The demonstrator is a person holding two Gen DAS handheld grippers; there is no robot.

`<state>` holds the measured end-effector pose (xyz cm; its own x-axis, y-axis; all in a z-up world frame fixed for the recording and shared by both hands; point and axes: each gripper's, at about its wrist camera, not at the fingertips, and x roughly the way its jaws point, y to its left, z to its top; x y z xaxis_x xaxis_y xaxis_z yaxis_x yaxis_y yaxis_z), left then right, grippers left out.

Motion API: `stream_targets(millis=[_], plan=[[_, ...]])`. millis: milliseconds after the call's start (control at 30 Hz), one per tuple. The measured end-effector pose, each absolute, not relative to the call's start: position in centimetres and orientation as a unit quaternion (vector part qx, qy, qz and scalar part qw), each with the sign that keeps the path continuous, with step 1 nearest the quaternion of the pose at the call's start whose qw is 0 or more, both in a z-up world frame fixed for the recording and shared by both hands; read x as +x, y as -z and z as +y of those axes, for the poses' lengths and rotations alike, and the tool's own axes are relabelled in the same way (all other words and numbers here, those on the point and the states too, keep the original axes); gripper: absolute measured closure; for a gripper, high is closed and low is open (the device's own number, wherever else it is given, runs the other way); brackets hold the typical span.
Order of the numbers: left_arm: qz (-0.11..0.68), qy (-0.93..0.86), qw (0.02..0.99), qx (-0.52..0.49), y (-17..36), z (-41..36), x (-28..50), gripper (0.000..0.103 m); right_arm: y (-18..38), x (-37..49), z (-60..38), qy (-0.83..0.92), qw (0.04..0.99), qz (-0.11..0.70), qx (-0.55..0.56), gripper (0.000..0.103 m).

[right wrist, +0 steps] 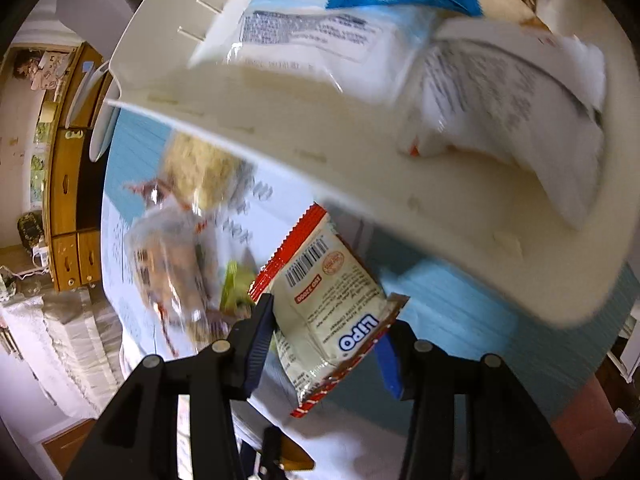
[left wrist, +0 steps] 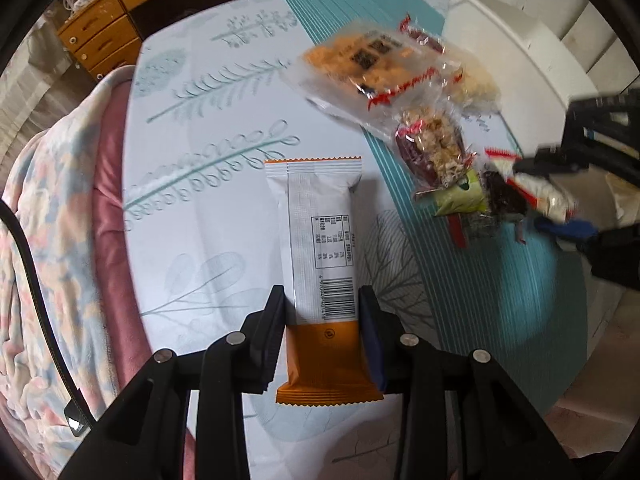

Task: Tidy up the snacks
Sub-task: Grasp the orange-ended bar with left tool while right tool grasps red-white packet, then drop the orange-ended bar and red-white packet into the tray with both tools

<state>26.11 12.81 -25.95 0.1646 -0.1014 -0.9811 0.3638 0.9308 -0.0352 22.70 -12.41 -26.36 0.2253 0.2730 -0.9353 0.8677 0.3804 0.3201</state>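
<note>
Table carries a pale leaf-print cloth with teal stripes; a pink-and-white blanket is bunched along its left edge and a wooden drawer unit stands behind. White plastic bin sits on the far right side of the table, tilted in the right wrist view, with a blue-and-white snack bag and other white packets lying inside. Loose pile of clear-wrapped snacks sits on the cloth just beside the bin, heavily blurred, with a small green packet at its near end. Orange-and-white snack bar lies flat on the cloth, barcode side up, lengthwise between the left gripper's fingers; both pads sit against its sides, so the claw is clamped on the bar. Cream Lipo packet with red crimped ends is off the table, pinched at its lower end by the right gripper, hanging near the bin's rim, not inside it. In the left wrist view the right gripper shows at the right edge beside the pile, holding the same packet; blurred there.
</note>
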Motion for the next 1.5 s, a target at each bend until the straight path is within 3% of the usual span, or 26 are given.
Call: stream_targets(millis=[733,1500], plan=[[0.628,0.199,0.752,-0.021,16.0,12.6,23.3,0.068,19.5,18.1,-11.3,0.084,0.634,0.632,0.438,0.056],[0.604,0.214,0.765,-0.062,12.9,-2.8,22.4,0.067,12.9,19.2,-24.2,-0.003,0.751,0.605,0.266,0.055]])
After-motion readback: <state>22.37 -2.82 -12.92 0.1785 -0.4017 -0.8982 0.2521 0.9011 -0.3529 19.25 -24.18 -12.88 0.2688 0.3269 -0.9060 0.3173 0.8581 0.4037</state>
